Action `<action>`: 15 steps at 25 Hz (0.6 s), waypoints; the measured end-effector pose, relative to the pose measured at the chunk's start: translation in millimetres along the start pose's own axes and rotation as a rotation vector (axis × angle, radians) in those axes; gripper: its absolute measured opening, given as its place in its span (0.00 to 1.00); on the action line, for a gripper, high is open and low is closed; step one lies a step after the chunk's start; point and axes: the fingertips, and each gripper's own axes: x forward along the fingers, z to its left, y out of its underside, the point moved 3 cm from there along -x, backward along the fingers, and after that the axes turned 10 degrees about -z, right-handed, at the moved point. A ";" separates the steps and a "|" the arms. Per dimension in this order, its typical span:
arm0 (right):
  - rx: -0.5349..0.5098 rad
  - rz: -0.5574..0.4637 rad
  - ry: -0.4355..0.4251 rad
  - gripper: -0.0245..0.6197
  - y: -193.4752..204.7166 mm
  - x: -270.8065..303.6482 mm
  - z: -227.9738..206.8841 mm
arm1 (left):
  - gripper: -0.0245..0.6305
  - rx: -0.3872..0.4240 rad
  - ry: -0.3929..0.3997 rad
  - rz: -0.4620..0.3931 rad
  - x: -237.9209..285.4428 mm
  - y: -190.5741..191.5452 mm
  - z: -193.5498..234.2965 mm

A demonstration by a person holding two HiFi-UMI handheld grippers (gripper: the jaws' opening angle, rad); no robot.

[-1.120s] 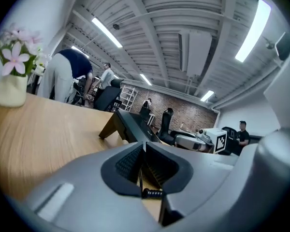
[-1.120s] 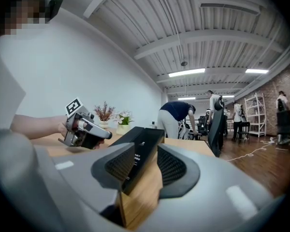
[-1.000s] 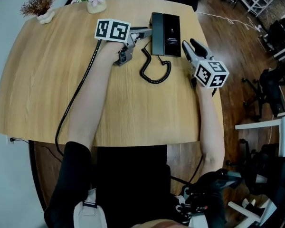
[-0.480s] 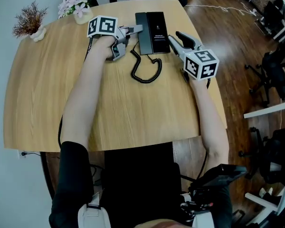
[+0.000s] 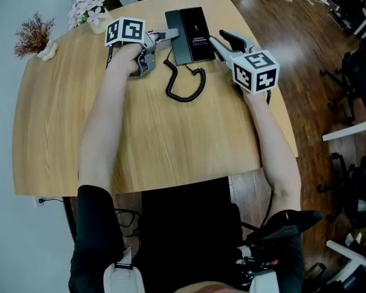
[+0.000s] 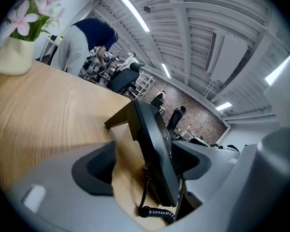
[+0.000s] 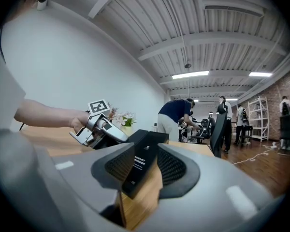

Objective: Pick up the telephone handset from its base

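Observation:
A black telephone (image 5: 196, 32) lies on the round wooden table (image 5: 140, 133), its handset (image 5: 174, 36) resting along the base's left side. A coiled cord (image 5: 186, 87) loops toward me. My left gripper (image 5: 166, 35) is at the handset's left edge. Its jaws have just been opening and now stand wide, with the handset (image 6: 154, 149) between them and the left pad (image 6: 94, 170) clear of it. My right gripper (image 5: 224, 41) is open at the phone's right edge. In the right gripper view the base (image 7: 142, 163) shows between its pads (image 7: 176, 166).
A vase of pink flowers (image 5: 88, 11) and a dried plant (image 5: 36, 35) stand at the table's far left edge. Office chairs (image 5: 354, 72) stand on the wooden floor to the right. People (image 7: 176, 117) stand at desks beyond the table.
The head view has shifted, so the phone and both grippers sit further left in the picture. The left gripper has edged slightly closer to the handset. The right gripper has kept its place.

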 end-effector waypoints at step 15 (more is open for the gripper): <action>-0.016 0.004 -0.004 0.26 -2.2 -1.0 5.1 | 0.26 -0.012 0.100 -0.009 5.8 9.9 -19.3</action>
